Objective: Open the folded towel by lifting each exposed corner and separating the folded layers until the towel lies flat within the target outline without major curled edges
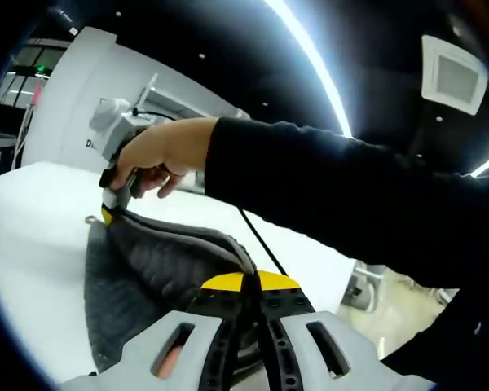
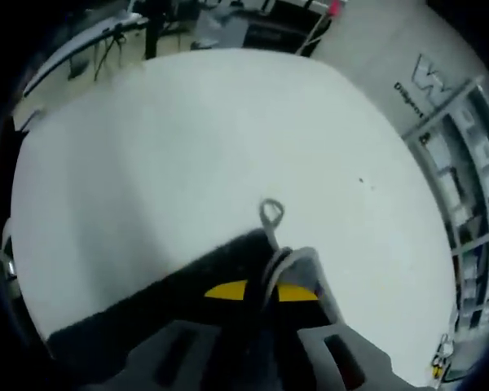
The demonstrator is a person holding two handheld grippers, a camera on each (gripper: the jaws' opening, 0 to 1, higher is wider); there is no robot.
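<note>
Both tongs are clamping down tight. The left tongs [image 1: 251, 287] are pinching with yellow tips together, and the right tongs [image 2: 261, 291] are doing the same. The person's right hand [image 1: 159, 153], in a dark sleeve [image 1: 334, 191], is gripping them up high.

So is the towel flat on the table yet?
No. The dark grey quilted towel is lifted and draped, pinched in both tongs, left and right, above the white table.

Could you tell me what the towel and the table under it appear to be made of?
Towel: soft woven fabric, dark grey, judging by its ribbed texture and limp draping; a small hanging loop sits at one corner. Table: smooth, matte white surface, probably laminate or painted board, though the exact material is unclear.
</note>
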